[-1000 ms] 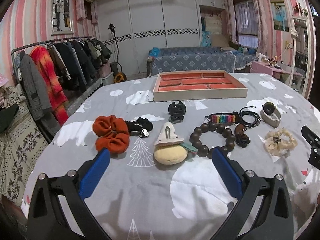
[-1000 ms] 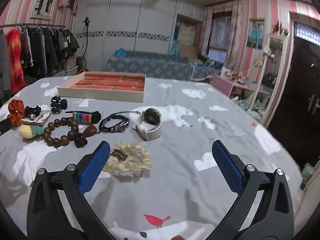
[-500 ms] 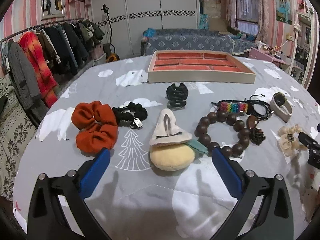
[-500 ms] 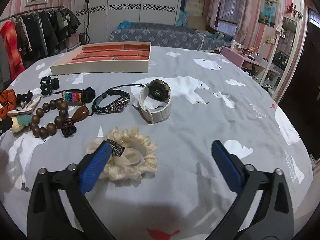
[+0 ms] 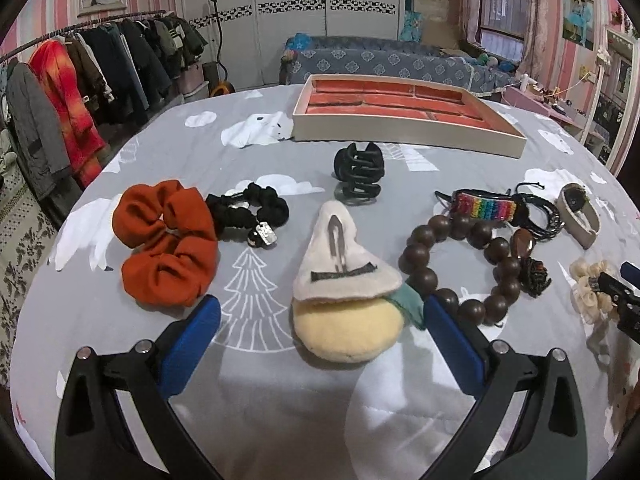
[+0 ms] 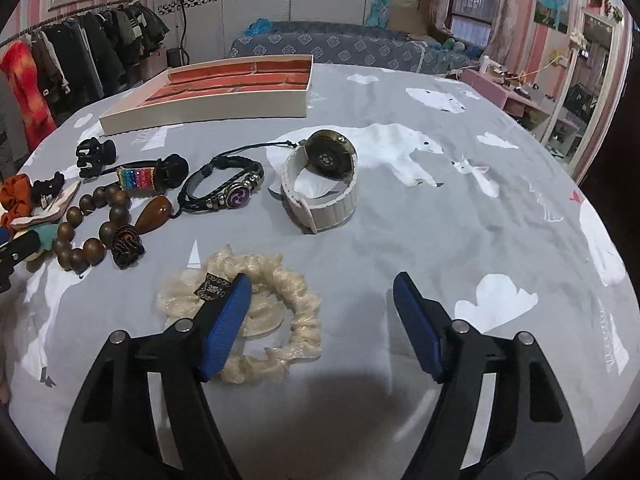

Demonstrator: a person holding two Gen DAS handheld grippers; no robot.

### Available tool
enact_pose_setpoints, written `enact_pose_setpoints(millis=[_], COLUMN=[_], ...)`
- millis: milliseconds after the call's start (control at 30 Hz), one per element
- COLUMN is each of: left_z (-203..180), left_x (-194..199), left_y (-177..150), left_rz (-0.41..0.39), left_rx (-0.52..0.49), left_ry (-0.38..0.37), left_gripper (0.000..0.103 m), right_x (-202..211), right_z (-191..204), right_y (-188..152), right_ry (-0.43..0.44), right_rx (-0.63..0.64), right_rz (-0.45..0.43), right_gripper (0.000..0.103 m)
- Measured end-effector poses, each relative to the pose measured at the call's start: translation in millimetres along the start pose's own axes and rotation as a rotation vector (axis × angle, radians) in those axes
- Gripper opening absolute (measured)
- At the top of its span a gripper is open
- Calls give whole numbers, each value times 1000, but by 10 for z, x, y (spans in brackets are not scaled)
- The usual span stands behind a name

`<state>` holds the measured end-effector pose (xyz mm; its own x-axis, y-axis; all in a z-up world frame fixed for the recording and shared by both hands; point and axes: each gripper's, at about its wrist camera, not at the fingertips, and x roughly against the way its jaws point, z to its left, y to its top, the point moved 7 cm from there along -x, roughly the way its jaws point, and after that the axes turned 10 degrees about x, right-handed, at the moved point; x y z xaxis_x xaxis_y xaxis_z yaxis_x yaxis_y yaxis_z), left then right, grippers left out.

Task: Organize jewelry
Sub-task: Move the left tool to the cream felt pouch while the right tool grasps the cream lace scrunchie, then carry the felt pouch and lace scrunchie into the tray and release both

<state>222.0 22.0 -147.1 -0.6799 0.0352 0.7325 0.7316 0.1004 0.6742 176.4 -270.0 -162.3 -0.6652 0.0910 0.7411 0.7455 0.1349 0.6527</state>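
A cream tray with red compartments [image 5: 404,130] stands at the far side of the bed; it also shows in the right wrist view [image 6: 208,110]. My left gripper [image 5: 320,324] is open, its jaws on either side of a plush hair clip [image 5: 346,280]. Near it lie an orange scrunchie [image 5: 164,240], black scrunchie [image 5: 248,210], black claw clip [image 5: 358,174] and wooden bead bracelet [image 5: 460,264]. My right gripper [image 6: 320,304] is open, its left finger over a cream scrunchie [image 6: 244,312]. A white watch [image 6: 324,188], leather bracelet [image 6: 224,188] and rainbow bracelet [image 6: 138,178] lie beyond.
Everything lies on a grey bedspread with polar bears [image 6: 400,152]. A clothes rack [image 5: 80,76] stands to the left, a sofa [image 5: 380,64] behind, and a pink side table [image 6: 520,98] to the right. The right gripper's tip shows in the left wrist view [image 5: 624,292].
Both grippers have moved forward and lower toward the bed. The plush clip now sits between my left jaws. My right gripper has narrowed somewhat and its left finger now overlaps the cream scrunchie.
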Motion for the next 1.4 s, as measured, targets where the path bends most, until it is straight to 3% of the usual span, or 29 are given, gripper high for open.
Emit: enact_pose_setpoints(millis=[100, 167, 233, 400, 600, 700, 767, 1000, 1400], left_z=[-2, 7, 3, -20, -19, -35, -69, -100, 84], left_x=[-60, -80, -91, -76, -131, -121, -110, -97, 158], left_y=[-5, -15, -22, -44, -61, -75, -87, -93, 51], left_rz=[26, 37, 44, 38, 72, 77, 78, 74, -10], left_rx=[-1, 2, 1, -25, -39, -41, -53, -62, -23], left_ry=[-2, -7, -18, -12, -25, -56, -74, -87, -76], left_gripper=[97, 88, 85, 83, 80, 72, 58, 55, 52], right_x=[-8, -27, -54, -77, -79, -86, -90, -73, 156], right_z=[16, 33, 53, 97, 113, 116, 118, 129, 110], right_y=[-1, 4, 6, 7, 8, 13, 10, 19, 114], right_ry=[22, 34, 46, 74, 87, 87, 86, 124, 136], right_rx=[-2, 0, 8, 23, 25, 29, 30, 19, 15], right_rz=[2, 8, 17, 26, 25, 23, 23, 5, -99], right_gripper=[63, 55, 48, 34, 31, 31, 31, 13, 11])
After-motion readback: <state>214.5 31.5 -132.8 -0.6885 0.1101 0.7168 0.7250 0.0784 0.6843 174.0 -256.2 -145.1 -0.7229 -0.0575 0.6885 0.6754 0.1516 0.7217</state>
